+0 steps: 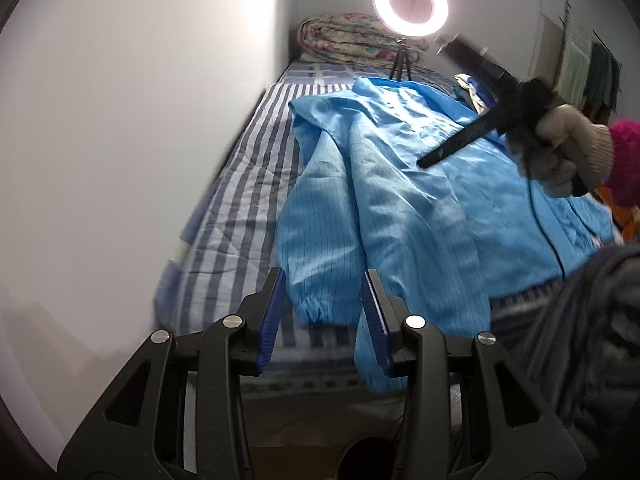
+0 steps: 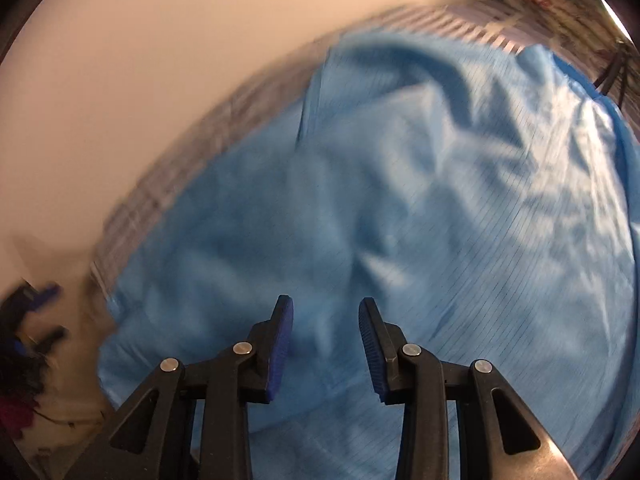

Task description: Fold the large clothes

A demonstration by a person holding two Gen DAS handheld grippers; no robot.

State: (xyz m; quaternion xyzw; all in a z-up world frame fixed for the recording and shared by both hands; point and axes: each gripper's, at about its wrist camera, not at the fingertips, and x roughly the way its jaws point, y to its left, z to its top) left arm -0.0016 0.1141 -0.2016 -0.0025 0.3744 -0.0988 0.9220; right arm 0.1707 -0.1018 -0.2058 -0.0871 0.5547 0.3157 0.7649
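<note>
A large light-blue pinstriped garment [image 1: 408, 184] lies crumpled on a striped bed [image 1: 240, 208]; one cuffed sleeve [image 1: 320, 312] hangs toward the near edge. My left gripper [image 1: 325, 280] is open and empty just above that cuff. In the left wrist view a gloved hand holds the right gripper [image 1: 460, 144] above the garment's right side. In the right wrist view the garment [image 2: 420, 200] fills the frame, blurred by motion, and my right gripper [image 2: 326, 308] is open and empty above it.
A white wall [image 1: 140, 120] runs along the bed's left side. A ring light on a small tripod [image 1: 410, 2] and a rolled floral quilt [image 1: 356, 40] stand at the bed's far end. Dark cloth [image 1: 592, 340] lies at the near right.
</note>
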